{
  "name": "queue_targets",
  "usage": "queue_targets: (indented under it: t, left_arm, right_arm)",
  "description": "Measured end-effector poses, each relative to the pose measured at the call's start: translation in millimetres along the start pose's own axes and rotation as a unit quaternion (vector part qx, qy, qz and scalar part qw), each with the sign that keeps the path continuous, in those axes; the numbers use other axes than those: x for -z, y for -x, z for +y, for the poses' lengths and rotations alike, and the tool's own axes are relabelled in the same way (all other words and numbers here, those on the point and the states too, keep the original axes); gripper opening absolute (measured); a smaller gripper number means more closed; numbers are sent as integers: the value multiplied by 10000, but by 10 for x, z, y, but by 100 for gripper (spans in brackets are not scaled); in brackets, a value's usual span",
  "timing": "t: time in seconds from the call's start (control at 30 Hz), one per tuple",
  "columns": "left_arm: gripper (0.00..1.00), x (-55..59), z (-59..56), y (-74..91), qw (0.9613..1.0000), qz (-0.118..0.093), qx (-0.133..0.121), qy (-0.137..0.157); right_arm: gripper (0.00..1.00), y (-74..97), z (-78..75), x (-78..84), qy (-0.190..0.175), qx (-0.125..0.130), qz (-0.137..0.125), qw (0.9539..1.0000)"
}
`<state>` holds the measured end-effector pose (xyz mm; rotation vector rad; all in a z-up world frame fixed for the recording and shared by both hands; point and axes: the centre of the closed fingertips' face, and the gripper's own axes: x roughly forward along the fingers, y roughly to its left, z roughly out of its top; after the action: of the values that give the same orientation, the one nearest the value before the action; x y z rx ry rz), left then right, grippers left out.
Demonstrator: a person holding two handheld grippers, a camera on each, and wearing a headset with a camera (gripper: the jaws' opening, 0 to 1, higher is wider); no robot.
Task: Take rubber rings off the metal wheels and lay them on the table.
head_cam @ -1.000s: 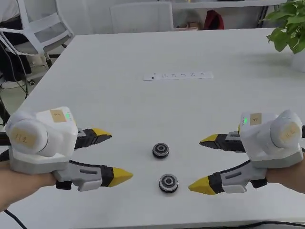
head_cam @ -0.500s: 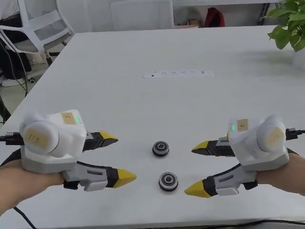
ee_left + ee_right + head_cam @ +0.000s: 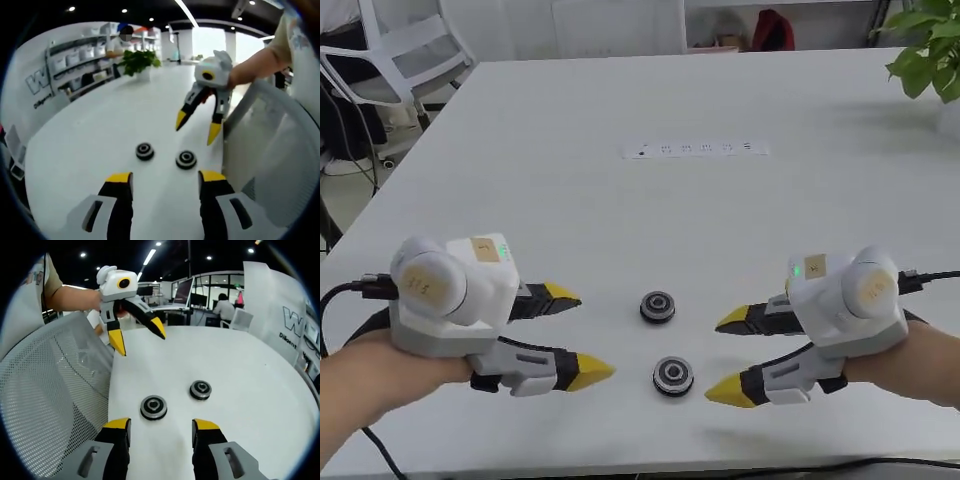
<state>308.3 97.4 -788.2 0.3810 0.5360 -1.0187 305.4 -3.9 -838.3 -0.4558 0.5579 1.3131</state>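
Between the two pairs of tongs, on the near part of the white table [image 3: 620, 220], two metal wheels are sitting close together without touching: the far wheel [image 3: 658, 307] and the near wheel [image 3: 673, 376]. Each is wearing a dark band around its rim, the far ring [image 3: 644, 309] and the near ring [image 3: 657, 378]. Judging by that, the task is only beginning: both rings are waiting to be pulled off, and none is lying loose on the table as far as the views show.

The left gripper [image 3: 588, 333] is hanging just left of the wheels, its jaws spread wide with nothing between them and its yellow tips pointing right. The right gripper [image 3: 718, 357] is facing it from the right, jaws likewise gaping and empty, its nearer tip close to the near wheel but apart from it. Seen from each gripper view, the wheels are lying just ahead of the spread jaws, the near wheel sitting closer to the right gripper. Neither tong is touching a wheel.
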Motion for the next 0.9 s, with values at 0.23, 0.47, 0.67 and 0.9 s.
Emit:
queue_targets:
  t: [0.23, 0.47, 0.67, 0.9]
  left_arm:
    - [51, 69, -36, -124, 9998, 124, 177, -41]
    - [49, 86, -93, -229, 9992, 186, 342, -1]
    - [47, 94, -121, -301, 9987, 236, 443, 30]
    - [44, 93, -141, -374, 9983, 305, 498, -22]
  right_arm:
    - [41, -40, 40, -31, -31, -127, -77, 9999]
    - [38, -96, 42, 35, -36, -214, 36, 9998]
    - [35, -132, 48, 18, 9, -285, 65, 9996]
    - [33, -172, 75, 4, 58, -384, 105, 9992]
